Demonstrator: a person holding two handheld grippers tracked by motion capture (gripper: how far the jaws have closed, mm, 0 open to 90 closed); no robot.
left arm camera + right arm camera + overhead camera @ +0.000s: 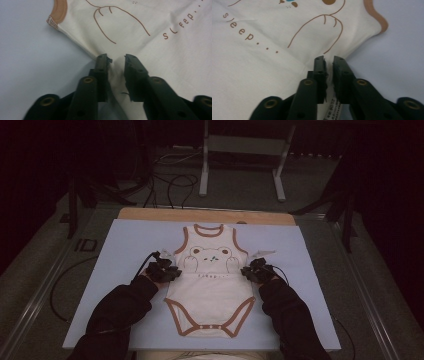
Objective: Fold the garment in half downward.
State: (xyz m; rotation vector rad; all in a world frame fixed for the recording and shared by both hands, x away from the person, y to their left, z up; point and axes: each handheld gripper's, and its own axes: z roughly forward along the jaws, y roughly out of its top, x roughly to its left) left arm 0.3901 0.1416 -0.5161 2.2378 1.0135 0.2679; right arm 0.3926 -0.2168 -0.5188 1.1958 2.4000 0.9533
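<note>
- A cream sleeveless cotton baby bodysuit (210, 290) with brown trim and a bear drawing lay flat, front up, at the centre of the pale blue surface (120, 245), its neck toward 12 o'clock and its snap crotch toward 6 o'clock.
- In the gripper views, brown "sleep..." lettering (247, 35) ran under the bear's paws.
- The left hand-held gripper (117, 58) sat at the garment's 9 o'clock side seam, just below the armhole; its jaws were clenched on a pinched ridge of the cream fabric.
- The right hand-held gripper (329, 60) sat at the 3 o'clock side seam, its jaws nearly together and grasping a fold of the same cloth, with a white care label (333, 107) showing between them lower down.
- Both forearms, in black sleeves (120, 315), came in from 6 o'clock on either side of the bodysuit.
- A wooden board edge (205, 215) showed beyond the blue surface at 12 o'clock, with a grey metal stand (240, 150) and black cables (170, 185) on the floor farther back.
</note>
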